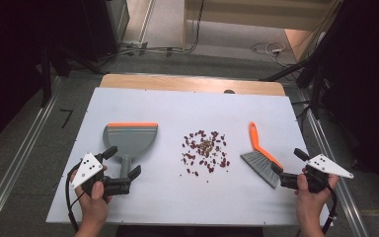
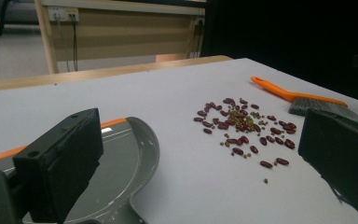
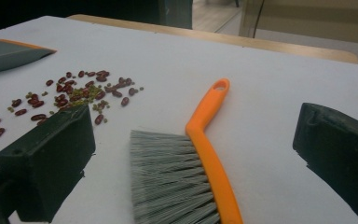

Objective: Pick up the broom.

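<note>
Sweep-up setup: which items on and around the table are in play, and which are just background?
In play:
- dustpan, left hand-held gripper open by its handle
- brush, right hand-held gripper open beside it
- spilled beans between them

Background:
- cables on the floor beyond the table
- wooden table edge past the white sheet

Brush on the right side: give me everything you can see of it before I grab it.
The brush looks plastic: an orange handle with a hanging hole at its far tip, bent midway, running along a grey bristle block that fans toward the beans. It lies flat on the white table cover, handle pointing away from the person, apart from the beans. The right gripper sits at its bristle end, jaws open on either side; contact can't be told.
</note>
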The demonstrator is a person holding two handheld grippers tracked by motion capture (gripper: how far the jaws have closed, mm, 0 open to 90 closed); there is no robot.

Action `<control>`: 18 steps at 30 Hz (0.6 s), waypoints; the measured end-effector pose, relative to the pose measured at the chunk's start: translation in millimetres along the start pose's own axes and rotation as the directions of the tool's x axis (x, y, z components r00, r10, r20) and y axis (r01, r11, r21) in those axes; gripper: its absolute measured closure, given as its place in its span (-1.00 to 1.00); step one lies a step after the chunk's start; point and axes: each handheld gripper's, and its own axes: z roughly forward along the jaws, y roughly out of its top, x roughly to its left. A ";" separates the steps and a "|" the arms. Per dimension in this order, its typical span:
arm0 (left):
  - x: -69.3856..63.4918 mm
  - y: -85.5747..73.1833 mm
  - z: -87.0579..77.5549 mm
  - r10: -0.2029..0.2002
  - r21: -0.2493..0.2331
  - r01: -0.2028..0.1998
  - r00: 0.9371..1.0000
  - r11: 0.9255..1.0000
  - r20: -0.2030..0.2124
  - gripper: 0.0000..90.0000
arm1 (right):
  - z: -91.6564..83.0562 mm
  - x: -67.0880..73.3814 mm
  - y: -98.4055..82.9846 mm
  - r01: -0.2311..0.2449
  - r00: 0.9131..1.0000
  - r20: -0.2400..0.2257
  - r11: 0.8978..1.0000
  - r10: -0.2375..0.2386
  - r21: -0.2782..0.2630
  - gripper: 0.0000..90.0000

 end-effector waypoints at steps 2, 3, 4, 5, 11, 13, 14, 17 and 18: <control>0.1 -0.4 0.5 0.003 0.005 -0.003 1.000 1.000 -0.001 -1.00 | 0.1 1.0 0.7 0.009 1.000 -0.001 1.000 -0.009 0.002 -1.00; 0.1 -0.5 0.9 0.001 0.005 -0.001 1.000 1.000 0.000 -0.99 | 0.2 3.2 2.5 0.018 1.000 0.002 1.000 -0.018 0.004 -1.00; -0.3 -0.2 1.2 0.003 0.007 -0.003 1.000 1.000 -0.003 -1.00 | 0.3 4.2 3.4 0.020 1.000 0.005 1.000 -0.020 0.003 -1.00; -0.3 -0.2 1.2 0.003 0.007 -0.003 1.000 1.000 -0.003 -1.00 | 0.1 6.3 5.3 0.025 1.000 0.008 1.000 -0.025 0.001 -1.00; -0.9 -0.6 3.0 0.003 0.009 -0.003 1.000 1.000 -0.009 -1.00 | -2.7 14.2 24.6 0.018 1.000 -0.013 0.999 -0.018 -0.035 -1.00; -0.7 -0.6 3.0 0.003 0.010 -0.003 1.000 1.000 -0.010 -0.99 | -2.7 15.4 28.5 0.019 1.000 -0.007 0.999 -0.019 -0.034 -1.00; -0.3 -0.7 3.1 0.003 0.010 -0.003 1.000 1.000 -0.011 -0.99 | -2.3 16.3 31.5 0.021 1.000 -0.005 0.999 -0.021 -0.031 -1.00; -0.2 -0.7 3.4 0.004 0.011 -0.004 1.000 1.000 -0.013 -0.99 | 1.7 21.5 47.9 0.062 0.998 -0.003 0.998 -0.062 -0.027 -1.00; -0.3 -0.8 3.5 0.007 0.014 -0.007 1.000 1.000 -0.015 -0.99 | 1.7 21.5 47.9 0.062 0.998 -0.003 0.998 -0.062 -0.027 -1.00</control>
